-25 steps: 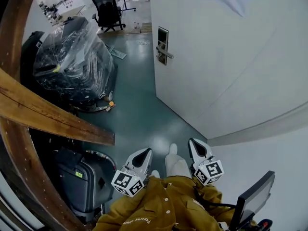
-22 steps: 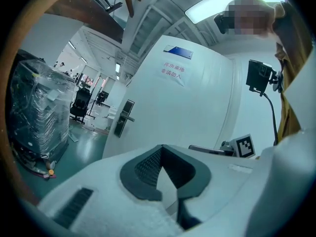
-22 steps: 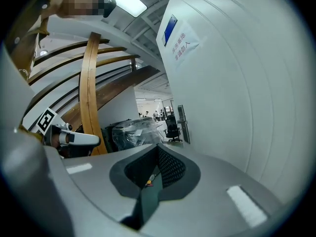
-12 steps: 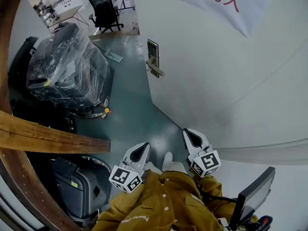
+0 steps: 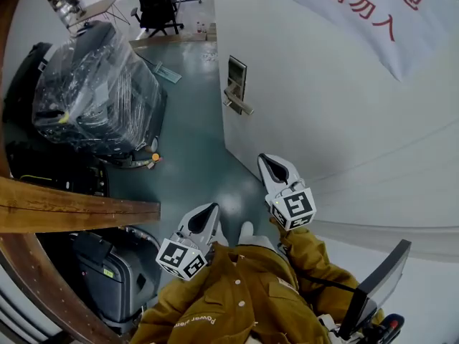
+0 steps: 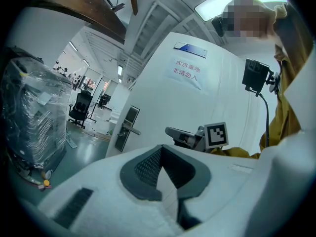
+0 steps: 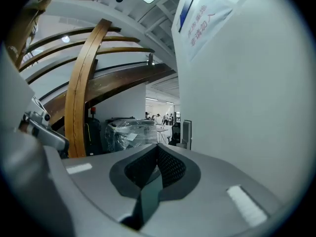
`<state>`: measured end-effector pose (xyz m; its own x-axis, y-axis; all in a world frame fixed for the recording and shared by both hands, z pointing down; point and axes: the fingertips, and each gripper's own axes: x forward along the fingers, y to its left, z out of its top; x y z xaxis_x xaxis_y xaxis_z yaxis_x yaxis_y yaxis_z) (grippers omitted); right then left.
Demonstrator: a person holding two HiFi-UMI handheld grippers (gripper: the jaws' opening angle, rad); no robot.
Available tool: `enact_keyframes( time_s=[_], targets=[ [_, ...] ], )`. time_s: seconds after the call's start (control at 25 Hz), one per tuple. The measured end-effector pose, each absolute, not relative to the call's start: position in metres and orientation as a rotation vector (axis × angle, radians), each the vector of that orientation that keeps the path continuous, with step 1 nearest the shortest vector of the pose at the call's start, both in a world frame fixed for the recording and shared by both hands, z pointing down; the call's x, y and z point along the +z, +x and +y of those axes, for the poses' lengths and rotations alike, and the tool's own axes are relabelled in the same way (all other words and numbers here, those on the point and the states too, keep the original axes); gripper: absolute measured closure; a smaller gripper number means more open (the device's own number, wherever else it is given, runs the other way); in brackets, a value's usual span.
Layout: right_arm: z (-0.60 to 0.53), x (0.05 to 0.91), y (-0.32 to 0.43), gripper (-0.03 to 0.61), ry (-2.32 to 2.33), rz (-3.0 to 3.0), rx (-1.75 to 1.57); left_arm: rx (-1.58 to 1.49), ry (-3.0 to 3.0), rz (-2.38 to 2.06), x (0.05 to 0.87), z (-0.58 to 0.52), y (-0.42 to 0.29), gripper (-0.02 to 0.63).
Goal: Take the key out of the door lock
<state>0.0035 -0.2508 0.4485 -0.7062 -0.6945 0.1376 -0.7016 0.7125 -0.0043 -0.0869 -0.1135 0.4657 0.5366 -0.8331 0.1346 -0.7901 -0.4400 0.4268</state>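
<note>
The white door (image 5: 323, 99) stands ahead on the right, with a dark lock plate (image 5: 237, 74) and a silver lever handle (image 5: 239, 106) near its edge. The key is too small to make out. My right gripper (image 5: 270, 163) is shut and empty, raised beside the door, below and right of the handle. Lower down by my chest, my left gripper (image 5: 209, 212) is shut and empty over the floor. In the left gripper view, the lock plate (image 6: 129, 128) is far ahead and the right gripper (image 6: 183, 136) points toward it. In the right gripper view, the lock plate (image 7: 187, 133) shows at the door's edge.
A plastic-wrapped machine (image 5: 93, 92) stands left of the doorway on the green floor (image 5: 193, 156). A curved wooden beam (image 5: 72, 208) and a dark suitcase (image 5: 115, 271) are at the near left. An office chair (image 5: 154, 2) is beyond. A paper sign (image 5: 358, 13) hangs on the door.
The right gripper has risen and moved forward toward the door. The left gripper has stayed low. The view has moved closer to the door.
</note>
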Motion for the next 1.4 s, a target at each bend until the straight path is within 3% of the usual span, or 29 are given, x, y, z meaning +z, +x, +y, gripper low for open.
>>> enact_keyframes(
  time_s=[0.08,0.16,0.2,0.44,0.56,0.76,1.32,1.4],
  targets=[
    [-0.277,0.442,-0.012,0.546,1.128,-2.815,-0.022,-0.136,2.324,-1.333,0.467,-0.115,-0.096,0.614],
    [-0.304,0.439,-0.025,0.417,1.113,-2.813,-0.093,-0.142,2.305,-1.341,0.469,-0.115,-0.105,0.614],
    [-0.320,0.441,-0.029,0.394,1.111,-2.793,-0.128,-0.146,2.294,-1.342,0.471,-0.115,-0.109,0.614],
    [-0.405,0.489,-0.048,0.339,1.090,-2.620,-0.230,-0.145,2.237,-1.355,0.485,-0.112,-0.127,0.614],
    [-0.430,0.527,-0.049,0.348,1.061,-2.522,-0.187,-0.142,2.227,-1.358,0.486,-0.113,-0.130,0.614],
    [-0.440,0.549,-0.048,0.449,1.052,-2.467,-0.214,-0.141,2.216,-1.354,0.490,-0.117,-0.133,0.614],
    [-0.440,0.546,-0.048,0.453,1.021,-2.485,-0.195,-0.197,2.154,-1.227,0.522,-0.148,-0.116,0.613],
    [-0.443,0.546,-0.045,0.453,1.015,-2.479,-0.204,-0.226,2.105,-1.171,0.534,-0.168,-0.113,0.423]
  ],
)
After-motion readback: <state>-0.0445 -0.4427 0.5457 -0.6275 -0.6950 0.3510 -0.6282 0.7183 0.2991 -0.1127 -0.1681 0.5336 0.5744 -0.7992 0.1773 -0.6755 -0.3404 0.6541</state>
